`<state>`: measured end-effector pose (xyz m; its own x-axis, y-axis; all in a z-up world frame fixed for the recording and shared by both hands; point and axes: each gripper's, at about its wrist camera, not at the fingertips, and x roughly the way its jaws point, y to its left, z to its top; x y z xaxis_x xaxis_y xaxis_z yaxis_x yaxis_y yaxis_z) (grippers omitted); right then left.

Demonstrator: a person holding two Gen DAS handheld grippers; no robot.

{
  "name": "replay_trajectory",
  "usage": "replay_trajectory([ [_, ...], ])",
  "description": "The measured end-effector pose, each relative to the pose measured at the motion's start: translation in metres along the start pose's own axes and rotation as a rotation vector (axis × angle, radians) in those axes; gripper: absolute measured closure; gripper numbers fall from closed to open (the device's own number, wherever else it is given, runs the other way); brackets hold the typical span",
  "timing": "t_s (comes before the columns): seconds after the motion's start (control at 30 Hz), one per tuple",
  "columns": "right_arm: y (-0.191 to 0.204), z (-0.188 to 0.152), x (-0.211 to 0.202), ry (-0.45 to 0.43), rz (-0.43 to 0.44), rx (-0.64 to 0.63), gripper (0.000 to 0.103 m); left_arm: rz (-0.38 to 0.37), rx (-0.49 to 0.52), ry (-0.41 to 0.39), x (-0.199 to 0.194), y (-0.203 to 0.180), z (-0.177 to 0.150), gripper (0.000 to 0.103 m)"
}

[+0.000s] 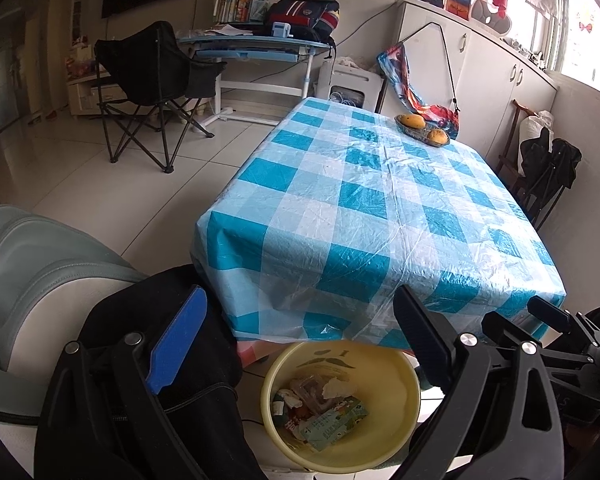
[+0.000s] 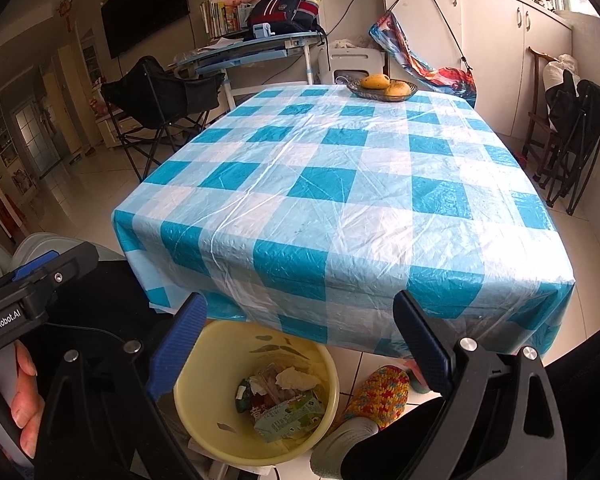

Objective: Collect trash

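A yellow bin (image 1: pixel 396 388) (image 2: pixel 204 392) stands on the floor under the table's near edge. Inside lie trash pieces: a green printed carton (image 1: pixel 336 422) (image 2: pixel 288 418), crumpled white tissue (image 1: pixel 336 387) (image 2: pixel 296 378) and wrappers. My left gripper (image 1: pixel 300 340) hangs open above the bin with nothing between its fingers. My right gripper (image 2: pixel 300 344) is open and empty too, over the bin's far rim. The table (image 1: pixel 380 208) (image 2: pixel 340 184) wears a blue-and-white checked plastic cloth. The right gripper's body (image 1: pixel 560 344) shows at the right of the left wrist view, and the left gripper's body (image 2: pixel 28 300), held by a hand (image 2: pixel 20 408), shows in the right wrist view.
A dish with yellow fruit (image 1: pixel 422 128) (image 2: pixel 382 86) sits at the table's far edge. A knitted slipper (image 2: pixel 376 396) on a foot rests right of the bin. A grey seat (image 1: pixel 32 264) is at the left, a black folding chair (image 1: pixel 152 92) and a desk (image 1: pixel 256 44) stand beyond.
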<state>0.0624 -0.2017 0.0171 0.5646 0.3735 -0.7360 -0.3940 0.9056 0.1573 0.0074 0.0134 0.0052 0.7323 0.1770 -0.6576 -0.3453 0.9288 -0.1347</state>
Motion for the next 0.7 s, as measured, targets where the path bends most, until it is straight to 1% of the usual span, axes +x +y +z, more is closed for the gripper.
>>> replay_trajectory([
  [0.17, 0.001, 0.004, -0.002, -0.041, -0.027, 0.001, 0.011, 0.016, 0.035, -0.043, -0.008, 0.0, 0.006, 0.007],
  [0.43, 0.011, 0.007, 0.004, -0.048, -0.032, -0.03, 0.011, 0.001, 0.057, -0.05, -0.009, -0.001, 0.009, 0.007],
  [0.7, 0.018, 0.009, 0.01, -0.042, -0.021, -0.049, 0.01, 0.006, 0.04, -0.048, -0.005, 0.005, 0.013, 0.007],
])
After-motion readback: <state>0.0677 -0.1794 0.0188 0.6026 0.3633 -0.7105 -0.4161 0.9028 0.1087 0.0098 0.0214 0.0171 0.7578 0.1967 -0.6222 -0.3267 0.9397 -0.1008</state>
